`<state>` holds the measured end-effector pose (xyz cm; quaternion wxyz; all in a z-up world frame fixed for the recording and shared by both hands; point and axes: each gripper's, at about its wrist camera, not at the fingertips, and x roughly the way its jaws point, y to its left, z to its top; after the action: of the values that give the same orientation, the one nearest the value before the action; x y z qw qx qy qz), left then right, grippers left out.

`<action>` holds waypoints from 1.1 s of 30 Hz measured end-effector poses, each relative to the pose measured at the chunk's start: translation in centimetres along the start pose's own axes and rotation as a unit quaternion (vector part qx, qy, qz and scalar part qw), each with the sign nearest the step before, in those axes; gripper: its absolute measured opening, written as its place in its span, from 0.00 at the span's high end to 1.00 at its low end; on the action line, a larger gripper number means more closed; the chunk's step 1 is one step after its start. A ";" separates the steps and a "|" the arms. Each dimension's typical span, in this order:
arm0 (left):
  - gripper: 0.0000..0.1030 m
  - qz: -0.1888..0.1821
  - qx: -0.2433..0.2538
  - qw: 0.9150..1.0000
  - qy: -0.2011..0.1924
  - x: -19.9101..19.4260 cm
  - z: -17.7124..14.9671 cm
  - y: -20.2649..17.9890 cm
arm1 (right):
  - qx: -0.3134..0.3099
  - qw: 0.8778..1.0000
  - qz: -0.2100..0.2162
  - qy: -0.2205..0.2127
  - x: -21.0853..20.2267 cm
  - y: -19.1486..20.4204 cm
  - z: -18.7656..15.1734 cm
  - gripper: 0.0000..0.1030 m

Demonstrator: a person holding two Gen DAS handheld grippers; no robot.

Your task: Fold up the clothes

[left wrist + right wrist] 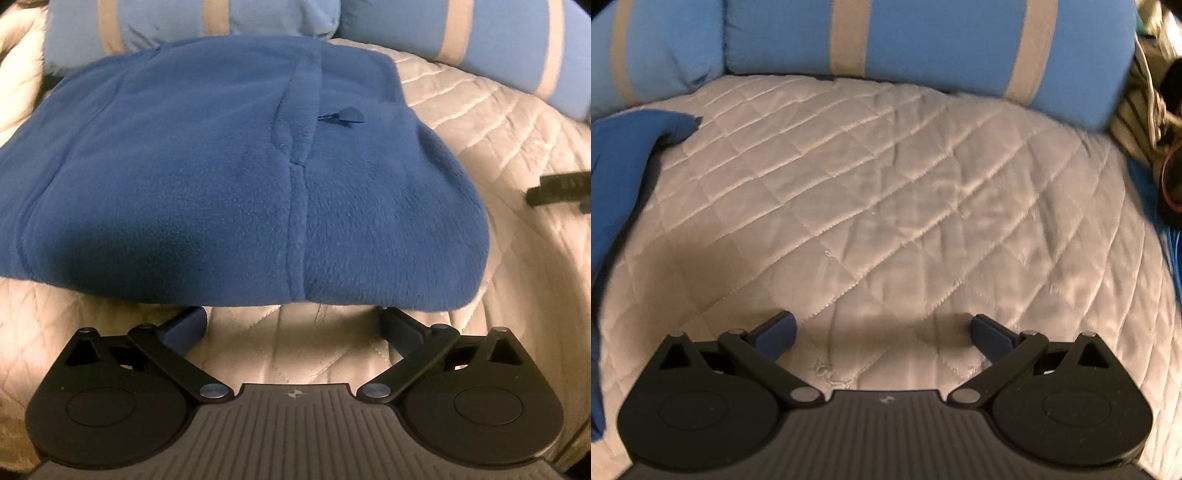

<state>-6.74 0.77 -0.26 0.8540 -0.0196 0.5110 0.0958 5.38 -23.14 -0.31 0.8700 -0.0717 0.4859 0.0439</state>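
While both grippers' fingers gape empty, striped pillows hem the folded fleece on the quilt

left wrist: low, close behind folded fleece | right wrist: higher, over quilt | shared: quilt, pillows
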 end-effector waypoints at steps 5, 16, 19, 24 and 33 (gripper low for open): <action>0.00 0.009 -0.010 1.000 -0.002 -0.2 -0.2 -0.2 | 0.008 1.000 0.008 0.002 0.1 -0.4 -0.1 0.00; 0.00 0.008 -0.015 1.000 -0.013 -0.6 -0.9 0.1 | 0.009 1.000 0.001 0.001 0.1 -0.1 0.0 0.00; 0.00 0.009 -0.016 1.000 -0.014 -0.6 -0.9 -0.1 | 0.009 1.000 0.002 -0.001 0.2 -0.2 0.0 0.00; 0.00 0.010 -0.016 1.000 -0.018 -0.4 -0.8 -0.4 | 0.009 1.000 0.002 -0.001 0.2 -0.3 0.0 0.00; 0.00 0.012 -0.018 1.000 -0.022 -0.4 -1.0 -0.7 | 0.009 1.000 0.002 -0.001 0.2 -0.3 0.0 0.00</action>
<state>-7.61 -0.14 -0.41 0.8635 -0.0261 0.4903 0.1156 5.50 -23.42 -0.50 0.8712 -0.0631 0.4852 0.0411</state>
